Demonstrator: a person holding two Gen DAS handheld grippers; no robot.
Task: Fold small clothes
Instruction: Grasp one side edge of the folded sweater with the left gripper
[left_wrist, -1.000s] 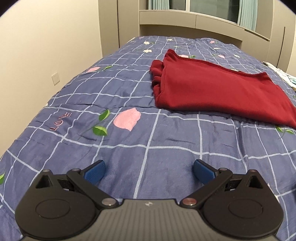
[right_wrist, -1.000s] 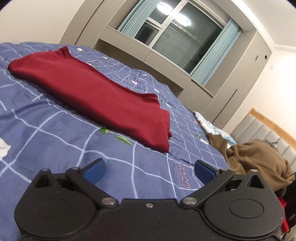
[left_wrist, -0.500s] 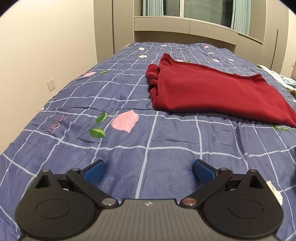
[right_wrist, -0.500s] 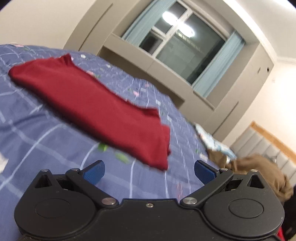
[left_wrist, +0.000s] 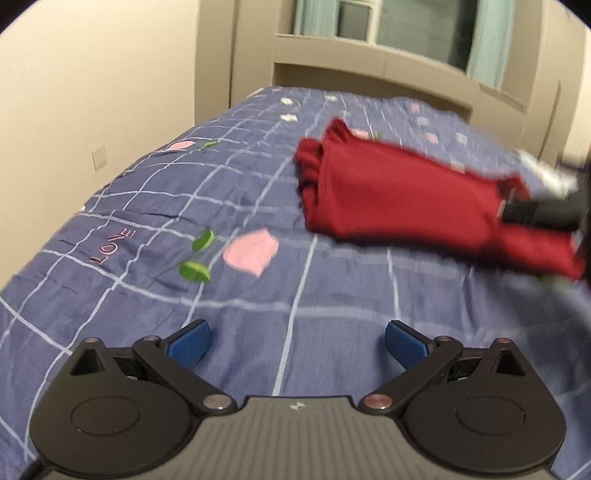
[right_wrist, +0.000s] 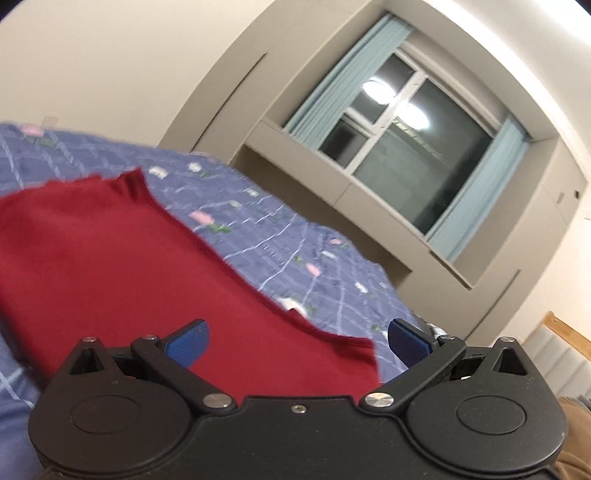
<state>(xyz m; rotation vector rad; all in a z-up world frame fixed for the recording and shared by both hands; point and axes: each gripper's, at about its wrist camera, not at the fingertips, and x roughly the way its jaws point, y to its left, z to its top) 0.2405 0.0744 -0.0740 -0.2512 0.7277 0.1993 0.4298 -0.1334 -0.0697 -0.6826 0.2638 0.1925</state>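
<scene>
A dark red garment (left_wrist: 399, 199) lies folded flat on the blue checked bedspread (left_wrist: 258, 317), its bunched end at the far left. My left gripper (left_wrist: 295, 343) is open and empty, low over the bare bedspread in front of the garment. My right gripper (right_wrist: 297, 341) is open and empty, right over the garment's near right corner (right_wrist: 147, 280). It also shows in the left wrist view (left_wrist: 543, 212) at the garment's right end. Both views are blurred.
A beige wall (left_wrist: 92, 92) runs along the bed's left side. A window (right_wrist: 413, 155) with pale blue curtains and a built-in shelf stand behind the bed's far end. A brown cloth (right_wrist: 576, 413) lies at the right edge.
My right gripper has moved forward and left over the garment's right corner and tilted upward. My left gripper has shifted slightly; the garment has not moved.
</scene>
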